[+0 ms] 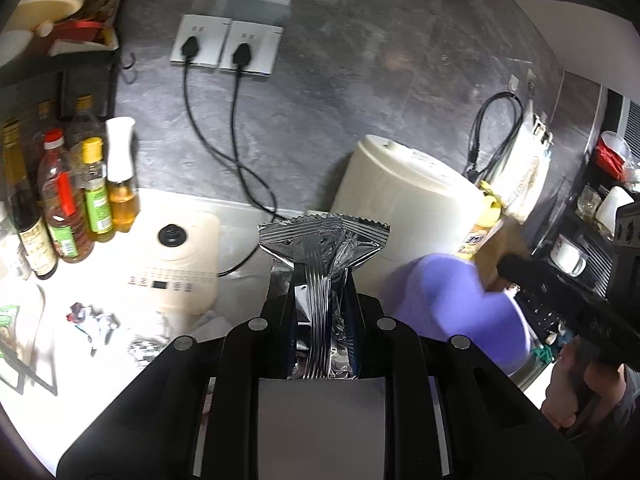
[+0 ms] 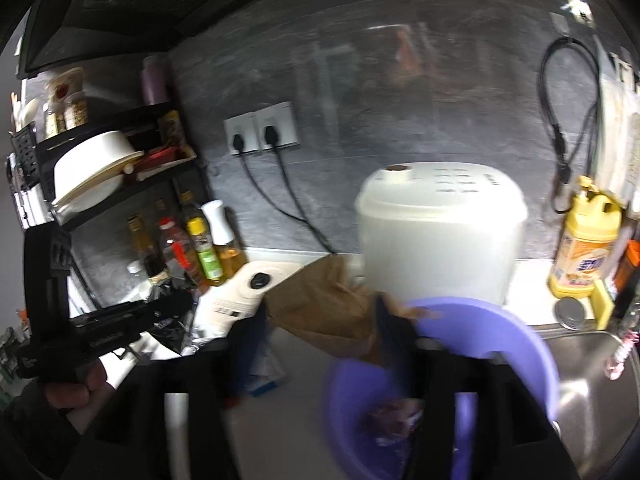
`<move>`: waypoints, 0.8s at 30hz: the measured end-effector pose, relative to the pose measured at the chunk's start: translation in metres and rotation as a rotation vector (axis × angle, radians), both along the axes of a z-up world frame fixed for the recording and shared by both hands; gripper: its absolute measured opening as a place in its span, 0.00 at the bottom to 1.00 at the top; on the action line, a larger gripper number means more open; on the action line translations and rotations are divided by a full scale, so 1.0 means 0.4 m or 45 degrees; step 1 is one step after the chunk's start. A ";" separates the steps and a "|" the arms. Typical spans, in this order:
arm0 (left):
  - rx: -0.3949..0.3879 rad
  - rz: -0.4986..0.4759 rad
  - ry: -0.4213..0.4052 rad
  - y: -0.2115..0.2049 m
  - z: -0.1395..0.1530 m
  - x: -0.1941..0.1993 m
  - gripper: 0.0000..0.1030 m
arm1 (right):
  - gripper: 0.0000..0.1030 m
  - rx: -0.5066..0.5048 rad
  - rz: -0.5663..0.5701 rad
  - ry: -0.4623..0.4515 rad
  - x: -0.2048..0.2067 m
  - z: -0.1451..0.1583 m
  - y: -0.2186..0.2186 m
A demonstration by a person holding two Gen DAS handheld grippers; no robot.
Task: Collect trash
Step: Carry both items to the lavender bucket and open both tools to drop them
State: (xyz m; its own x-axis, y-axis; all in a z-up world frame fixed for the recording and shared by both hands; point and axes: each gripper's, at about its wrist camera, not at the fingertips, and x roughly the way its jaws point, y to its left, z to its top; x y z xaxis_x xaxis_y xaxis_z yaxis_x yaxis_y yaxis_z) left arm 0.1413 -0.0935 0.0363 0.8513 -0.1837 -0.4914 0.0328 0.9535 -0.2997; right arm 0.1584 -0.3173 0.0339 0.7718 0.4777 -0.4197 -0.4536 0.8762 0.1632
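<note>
**A:** Nearest the lens, the left tool [image 1: 322, 320] is clamped on the foil wrapper [image 1: 322, 264], which stands up between its fingers, lifted off the bench [image 1: 80, 380]. How will it handle?

**B:** Light as nothing, I'd judge, thin, crinkly and slick. It crushes rather than breaks. The hold is low on the folded body; the crimped top seam would be the stiffer place to pinch.

**A:** And left of the wrapper?

**B:** Crumpled scraps [image 1: 94, 322] lie on the bench, left of it and lower, in front of the white appliance [image 1: 180, 256]. Soft, featherweight; pinch the bunched middle.

**A:** To its right?

**B:** The purple basin [image 1: 460, 300], just beside it, likely the trash holder. The right tool [image 2: 394, 334] seems to grip its rim [image 2: 480, 308], though blur leaves me unsure. A brown paper bag [image 2: 320, 304] sits behind the basin.
</note>
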 end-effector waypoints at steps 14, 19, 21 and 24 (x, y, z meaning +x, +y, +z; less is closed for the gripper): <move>-0.023 -0.122 -0.043 -0.214 0.024 0.070 0.19 | 0.92 -0.006 -0.185 -0.034 -0.025 -0.008 -0.261; -0.026 -0.191 -0.042 -0.300 0.018 0.091 0.19 | 0.92 -0.007 -0.226 -0.044 -0.044 -0.008 -0.325; -0.024 -0.220 -0.048 -0.336 0.019 0.099 0.19 | 0.92 -0.003 -0.255 -0.041 -0.052 -0.013 -0.359; -0.036 -0.265 -0.051 -0.379 0.019 0.110 0.27 | 0.92 0.012 -0.293 -0.031 -0.066 -0.018 -0.407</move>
